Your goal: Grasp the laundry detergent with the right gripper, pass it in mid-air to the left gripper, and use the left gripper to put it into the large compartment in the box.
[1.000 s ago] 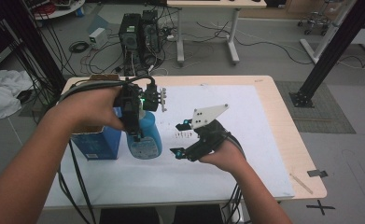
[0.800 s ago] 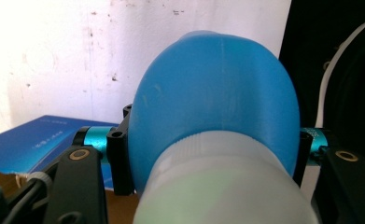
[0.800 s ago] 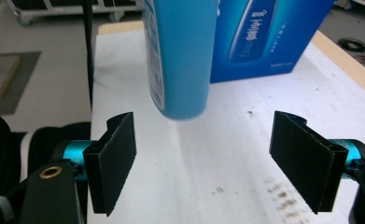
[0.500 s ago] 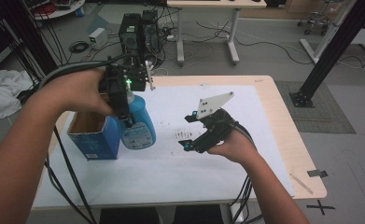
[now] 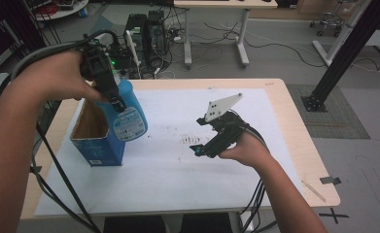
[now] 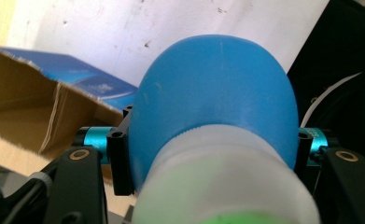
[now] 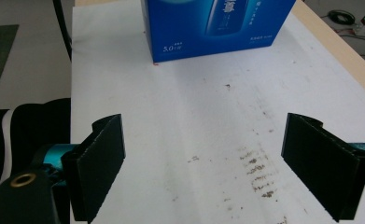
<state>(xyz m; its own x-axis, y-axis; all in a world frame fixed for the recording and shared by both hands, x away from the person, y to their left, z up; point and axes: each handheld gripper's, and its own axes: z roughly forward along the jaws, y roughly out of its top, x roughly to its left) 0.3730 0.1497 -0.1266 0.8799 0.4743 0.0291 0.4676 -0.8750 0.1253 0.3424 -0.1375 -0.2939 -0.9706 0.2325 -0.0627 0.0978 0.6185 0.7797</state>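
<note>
A blue plastic bottle (image 5: 131, 115) with a white cap hangs tilted over the right edge of an open blue carton (image 5: 98, 144). My left gripper (image 5: 111, 92) is shut on the bottle's neck. In the left gripper view the black jaws press on both sides of the bottle (image 6: 213, 88) just below its cap (image 6: 222, 182), with the carton's open brown inside (image 6: 26, 112) beneath. My right gripper (image 5: 198, 150) rests low over the white sheet at mid-table, open with nothing in it. The right gripper view shows its jaws wide apart (image 7: 208, 163), facing the carton (image 7: 217, 28).
A white sheet (image 5: 178, 184) with dark smudges (image 5: 187, 141) covers most of the wooden table (image 5: 299, 126). Cables trail from both grippers off the near edge. Behind the table stand computer gear (image 5: 144, 29), another desk and a black post (image 5: 345, 48).
My left gripper has lifted the bottle up and to the left, from the sheet beside the carton to over the carton's rim. The right gripper has barely shifted.
</note>
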